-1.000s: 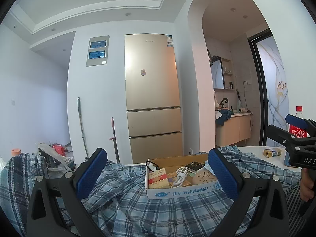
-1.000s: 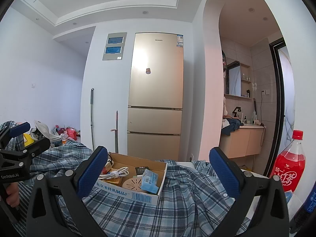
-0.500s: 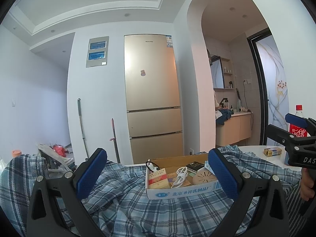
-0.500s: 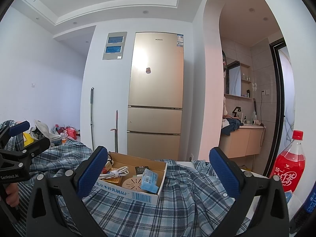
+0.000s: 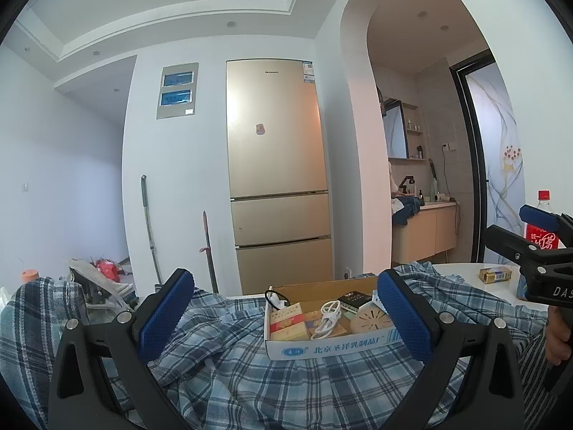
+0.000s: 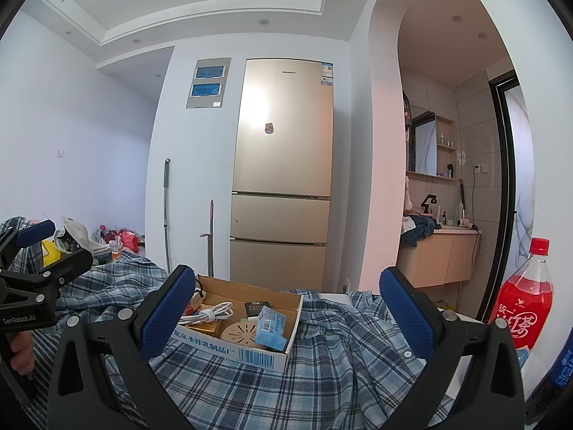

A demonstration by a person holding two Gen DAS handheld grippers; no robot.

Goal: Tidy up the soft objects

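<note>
A blue plaid shirt (image 5: 286, 387) (image 6: 322, 376) lies crumpled across the table, under both grippers. On top of it sits an open cardboard box (image 5: 322, 349) (image 6: 229, 349) holding a white cable, small packets and a round tan disc. My left gripper (image 5: 284, 286) hovers open just above the shirt, with the box between and beyond its blue pads (image 5: 168, 308). My right gripper (image 6: 286, 283) is open too, low over the shirt, the box near its left pad. Neither holds anything. Each gripper shows at the edge of the other's view, held by a hand.
A red drink bottle (image 6: 524, 308) (image 5: 542, 236) stands on the white table (image 5: 462, 272) at the right, next to a small yellow pack (image 5: 496, 274) and a dark bottle (image 6: 562, 369). A gold fridge (image 5: 275, 179) stands behind. Bags and clutter (image 6: 121, 240) lie on the floor at the left.
</note>
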